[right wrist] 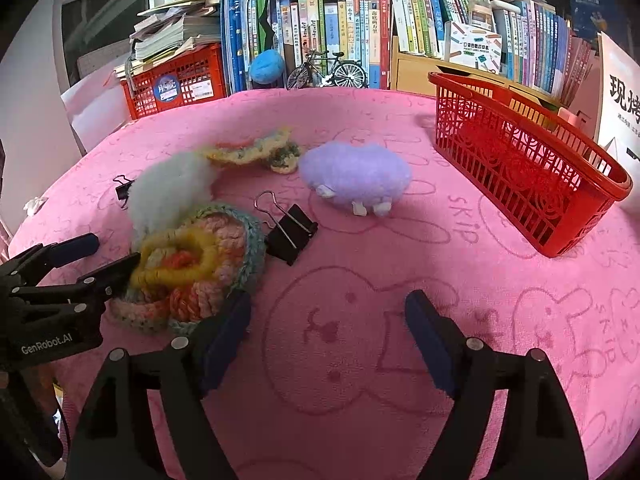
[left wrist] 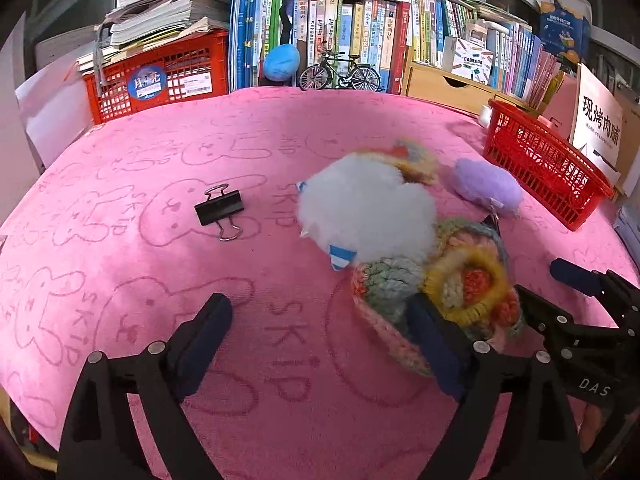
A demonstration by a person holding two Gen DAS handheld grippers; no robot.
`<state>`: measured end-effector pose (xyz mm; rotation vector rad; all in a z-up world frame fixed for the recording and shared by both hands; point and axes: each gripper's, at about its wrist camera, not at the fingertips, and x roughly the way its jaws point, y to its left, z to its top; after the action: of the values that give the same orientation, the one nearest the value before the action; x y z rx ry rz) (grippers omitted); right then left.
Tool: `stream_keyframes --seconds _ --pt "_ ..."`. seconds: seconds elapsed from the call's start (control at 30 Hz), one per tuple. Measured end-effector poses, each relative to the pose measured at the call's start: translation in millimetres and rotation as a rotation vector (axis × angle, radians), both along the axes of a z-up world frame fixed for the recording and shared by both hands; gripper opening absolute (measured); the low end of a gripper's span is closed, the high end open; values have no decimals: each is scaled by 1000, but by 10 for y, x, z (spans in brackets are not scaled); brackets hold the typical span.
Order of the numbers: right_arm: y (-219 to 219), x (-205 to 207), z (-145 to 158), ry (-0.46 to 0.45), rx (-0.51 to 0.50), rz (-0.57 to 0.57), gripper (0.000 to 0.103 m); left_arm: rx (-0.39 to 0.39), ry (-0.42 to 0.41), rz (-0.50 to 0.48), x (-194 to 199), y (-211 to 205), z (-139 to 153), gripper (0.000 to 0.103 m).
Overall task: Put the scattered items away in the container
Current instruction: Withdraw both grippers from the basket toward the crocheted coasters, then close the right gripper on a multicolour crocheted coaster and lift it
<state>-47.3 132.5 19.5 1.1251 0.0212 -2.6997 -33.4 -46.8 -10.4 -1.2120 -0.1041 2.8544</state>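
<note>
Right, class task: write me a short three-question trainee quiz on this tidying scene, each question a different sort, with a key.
1. True or false: the red basket already holds a toy.
2. How many black binder clips lie on the pink cloth?
3. Which lies nearest the basket? A) purple plush toy B) white plush toy C) crocheted piece

Key: 1 false, it holds none of the scattered items. 2 two: one beside the crocheted piece, one behind the white toy. 3 A.

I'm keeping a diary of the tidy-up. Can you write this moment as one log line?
left gripper: open, beside crochet pile | right gripper: open, holding nothing | red basket: nothing inside yet | purple plush: on cloth
</note>
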Motion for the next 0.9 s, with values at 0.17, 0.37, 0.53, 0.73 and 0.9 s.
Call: stream_keyframes --seconds 0.17,0.37,0.53,0.73,0.9 --pt "-10 -15 -1 -13 7 -18 83 4 -14 -16 -22 -14 11 92" --pt "-8 -43 4 -33 11 -11 83 1 -21 -41 -31 -15 13 92" --pt "-21 -56 18 -45 16 1 84 0 -18 -41 -33 -17 9 92" --pt "-22 -79 20 -55 20 12 84 5 -28 -45 -40 -19 13 92" --pt "-2 -149 36 -106 15 11 83 52 -44 -73 -7 -77 56 77"
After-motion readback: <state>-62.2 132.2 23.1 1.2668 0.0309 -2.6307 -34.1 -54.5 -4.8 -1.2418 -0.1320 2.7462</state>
